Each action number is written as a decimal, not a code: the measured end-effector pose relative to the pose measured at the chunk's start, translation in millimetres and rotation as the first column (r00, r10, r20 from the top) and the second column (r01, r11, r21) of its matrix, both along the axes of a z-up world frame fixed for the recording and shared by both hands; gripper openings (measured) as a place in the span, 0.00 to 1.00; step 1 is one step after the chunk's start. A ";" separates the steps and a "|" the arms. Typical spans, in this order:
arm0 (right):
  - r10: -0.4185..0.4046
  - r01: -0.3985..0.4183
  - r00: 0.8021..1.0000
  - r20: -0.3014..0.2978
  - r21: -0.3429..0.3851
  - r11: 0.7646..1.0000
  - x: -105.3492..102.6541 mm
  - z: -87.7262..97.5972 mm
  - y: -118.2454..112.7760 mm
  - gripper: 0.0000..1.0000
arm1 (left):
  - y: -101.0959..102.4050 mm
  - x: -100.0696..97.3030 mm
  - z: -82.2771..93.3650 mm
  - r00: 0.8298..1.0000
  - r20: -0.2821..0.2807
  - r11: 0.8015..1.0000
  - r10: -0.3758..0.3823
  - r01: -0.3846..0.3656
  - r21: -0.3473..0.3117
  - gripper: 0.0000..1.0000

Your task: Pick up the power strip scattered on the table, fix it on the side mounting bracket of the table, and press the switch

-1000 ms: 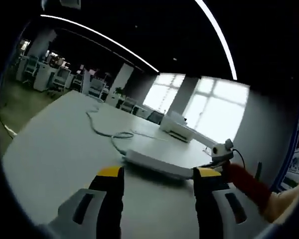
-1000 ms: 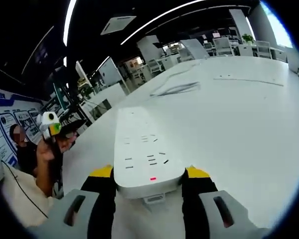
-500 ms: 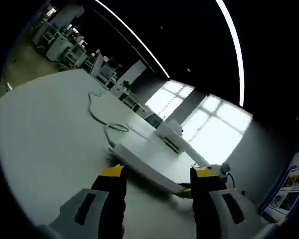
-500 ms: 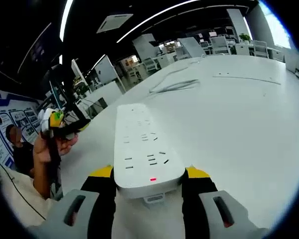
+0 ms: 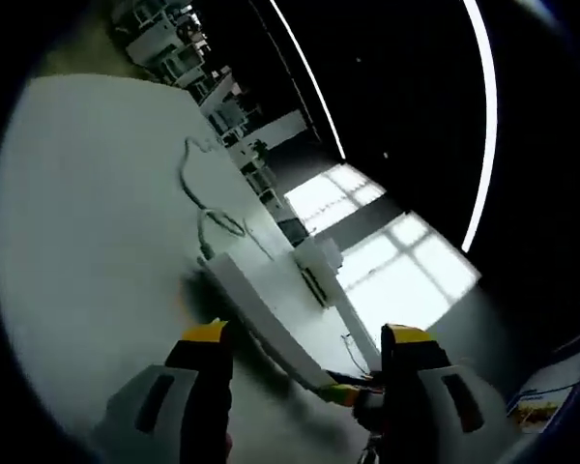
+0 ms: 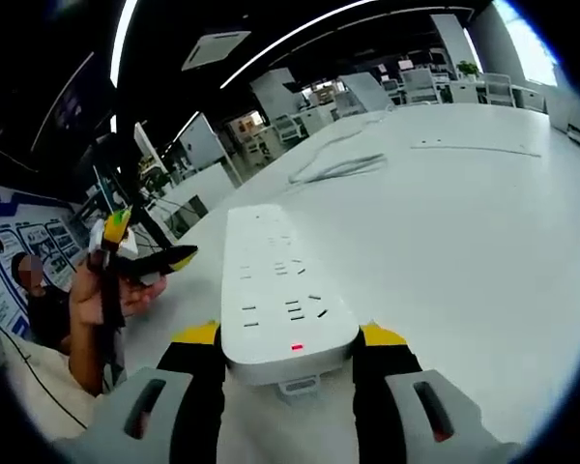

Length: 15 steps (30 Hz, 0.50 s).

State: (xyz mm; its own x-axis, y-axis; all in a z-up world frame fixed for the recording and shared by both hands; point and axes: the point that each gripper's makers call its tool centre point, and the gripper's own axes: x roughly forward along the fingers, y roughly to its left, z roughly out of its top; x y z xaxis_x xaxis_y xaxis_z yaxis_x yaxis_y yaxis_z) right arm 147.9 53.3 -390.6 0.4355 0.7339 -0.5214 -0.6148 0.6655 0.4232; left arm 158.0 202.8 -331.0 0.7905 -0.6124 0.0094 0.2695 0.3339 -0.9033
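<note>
A long white power strip with several sockets and a red light at its near end is clamped between my right gripper's yellow-tipped jaws, just above the white table. In the left gripper view the same power strip slants across the table ahead of my left gripper, which is open with nothing between its jaws. The right gripper holds the strip's near end there. In the right gripper view a hand holds the left gripper off to the left of the strip, apart from it.
The strip's white cable loops away over the table, also seen as the cable farther back. A white boxy device stands beyond the strip. A person is at the left. Desks and chairs fill the background.
The left gripper view has tilted and rolled, so the camera moved. In the right gripper view the left gripper has shifted slightly right toward the strip. The strip stays clamped.
</note>
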 end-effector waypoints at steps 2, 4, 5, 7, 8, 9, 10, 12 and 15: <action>0.000 0.000 1.000 0.001 0.001 1.000 0.0 0.4 0.0 0.48 | -1.4 2.4 -2.1 1.000 -0.017 1.000 -0.001 0.001 -0.013 0.70; 0.002 -0.002 1.000 0.002 0.000 1.000 -0.2 0.7 -0.1 0.47 | 0.1 7.6 -5.6 0.999 -0.038 1.000 0.004 -0.006 -0.030 0.71; 0.003 -0.003 1.000 0.001 0.000 1.000 -0.5 0.8 -0.3 0.47 | 0.7 9.4 -6.0 0.999 -0.047 0.999 0.007 -0.009 -0.037 0.71; 0.003 -0.003 1.000 0.004 0.000 1.000 -0.2 1.5 -0.8 0.47 | 2.4 10.2 -7.1 0.998 -0.057 0.999 0.025 -0.027 -0.028 0.75; 0.002 -0.002 1.000 0.003 0.001 1.000 -0.5 1.8 -0.7 0.47 | 2.4 11.7 -7.8 0.998 -0.060 0.999 0.028 -0.029 -0.022 0.75; 0.002 -0.002 1.000 0.003 0.002 1.000 -0.5 2.0 -0.6 0.47 | 2.5 14.9 -8.7 0.998 -0.064 0.999 0.023 -0.025 -0.024 0.75; 0.001 -0.001 1.000 0.001 0.003 1.000 -0.7 2.2 -0.4 0.47 | 1.0 16.4 -9.5 0.997 -0.073 0.999 0.016 -0.019 -0.037 0.75; -0.002 0.002 1.000 -0.002 0.006 1.000 -1.1 2.6 0.0 0.47 | -4.5 16.2 -10.2 0.996 -0.084 0.999 0.003 -0.008 -0.051 0.75; -0.005 0.005 1.000 -0.011 0.011 1.000 -1.6 3.3 0.1 0.47 | -11.9 20.3 -10.7 0.995 -0.102 0.996 -0.016 0.007 -0.087 0.75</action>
